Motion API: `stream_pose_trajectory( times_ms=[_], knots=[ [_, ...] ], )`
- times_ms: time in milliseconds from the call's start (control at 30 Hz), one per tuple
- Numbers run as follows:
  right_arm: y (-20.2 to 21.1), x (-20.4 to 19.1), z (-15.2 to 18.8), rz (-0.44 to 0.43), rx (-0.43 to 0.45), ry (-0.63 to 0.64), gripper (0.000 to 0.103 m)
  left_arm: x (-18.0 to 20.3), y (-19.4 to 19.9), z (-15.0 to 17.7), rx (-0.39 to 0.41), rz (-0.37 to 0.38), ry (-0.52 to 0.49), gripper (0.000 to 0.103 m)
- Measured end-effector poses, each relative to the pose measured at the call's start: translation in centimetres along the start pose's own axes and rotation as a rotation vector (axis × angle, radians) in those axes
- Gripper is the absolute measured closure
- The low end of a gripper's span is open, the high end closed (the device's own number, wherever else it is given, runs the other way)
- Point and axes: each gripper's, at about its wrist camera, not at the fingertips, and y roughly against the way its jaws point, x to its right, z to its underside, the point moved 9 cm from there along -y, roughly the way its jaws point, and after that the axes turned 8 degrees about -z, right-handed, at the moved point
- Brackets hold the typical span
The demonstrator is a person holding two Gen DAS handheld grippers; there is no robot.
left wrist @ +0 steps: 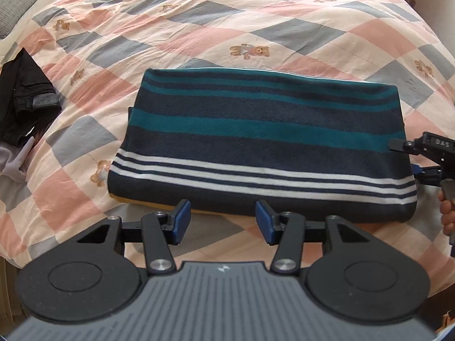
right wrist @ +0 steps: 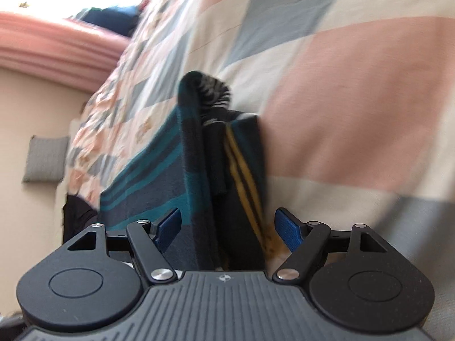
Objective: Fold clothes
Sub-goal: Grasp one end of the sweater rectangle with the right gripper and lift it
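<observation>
On the checked quilt (left wrist: 216, 22) lies a folded striped sweater (left wrist: 256, 142), the reference for all positions. Left of the sweater, well apart: dark trousers (left wrist: 25, 96), crumpled. At its near edge: left gripper (left wrist: 222, 221), jaws parted, nothing between them, pads not touching the cloth. At its right end: right gripper (right wrist: 227, 227), jaws spread wide with the folded layers standing between them, pads clear of the fabric. A hand (left wrist: 446, 213) holds it.

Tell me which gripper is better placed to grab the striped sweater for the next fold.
Probably the right gripper: its open jaws already straddle the striped sweater at its layered end. The left gripper is open too, but short of the near edge.
</observation>
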Motion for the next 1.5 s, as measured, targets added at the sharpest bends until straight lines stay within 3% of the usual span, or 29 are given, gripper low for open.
stream_pose_trajectory(
  times_ms=[100, 300, 433, 533, 633, 700, 767, 833, 933, 1133, 1233, 1333, 1500],
  knots=[
    [-1.3, 0.3, -0.4, -0.043, -0.038, -0.025, 0.052, 0.4, -1.0, -0.9, -0.017, -0.012, -0.006, 0.056],
    [-1.4, 1.6, -0.6, -0.075, -0.07, -0.082, 0.056, 1.4, -3.2, -4.2, 0.049, 0.088, -0.004, 0.057],
    [-1.5, 1.7, -0.7, -0.06, -0.076, -0.096, 0.057, 3.6, -5.7, -6.3, 0.129, 0.148, -0.09, 0.064],
    [-1.6, 1.4, -0.7, -0.033, -0.079, -0.101, 0.067, 5.2, -8.3, -7.2, 0.166, 0.101, -0.205, 0.081],
    [-1.6, 1.1, -0.6, -0.002, -0.076, -0.098, 0.067, 6.4, -10.0, -7.7, 0.204, 0.121, -0.312, 0.082],
    [-1.8, 0.8, -0.5, 0.011, -0.066, -0.105, 0.055, 7.2, -10.9, -7.3, 0.228, 0.124, -0.411, 0.082],
    [-2.2, 0.5, -0.4, 0.036, -0.055, -0.102, 0.053, 7.9, -11.9, -7.0, 0.251, 0.128, -0.51, 0.082],
    [-2.4, 0.4, -0.3, 0.078, -0.043, -0.1, 0.062, 8.7, -12.9, -6.6, 0.274, 0.131, -0.607, 0.082],
    [-2.0, -0.8, 0.0, 0.131, -0.017, -0.104, 0.076, 8.7, -14.0, -5.7, 0.291, 0.161, -0.664, 0.084],
    [-1.1, -8.1, 0.2, 0.245, 0.041, -0.077, 0.082, 6.6, -13.2, -6.7, 0.289, 0.284, -0.626, 0.082],
    [-1.4, -14.2, 0.3, 0.32, 0.047, -0.012, 0.082, 2.3, -11.1, -7.6, 0.274, 0.373, -0.476, 0.082],
    [-3.3, -20.9, 0.7, 0.377, 0.053, 0.054, 0.082, -4.4, -10.7, -8.1, 0.21, 0.431, -0.271, 0.082],
    [-12.2, -30.7, 3.7, 0.444, 0.011, 0.169, 0.082, -16.2, -11.9, -7.7, 0.106, 0.468, 0.022, 0.084]
  ],
)
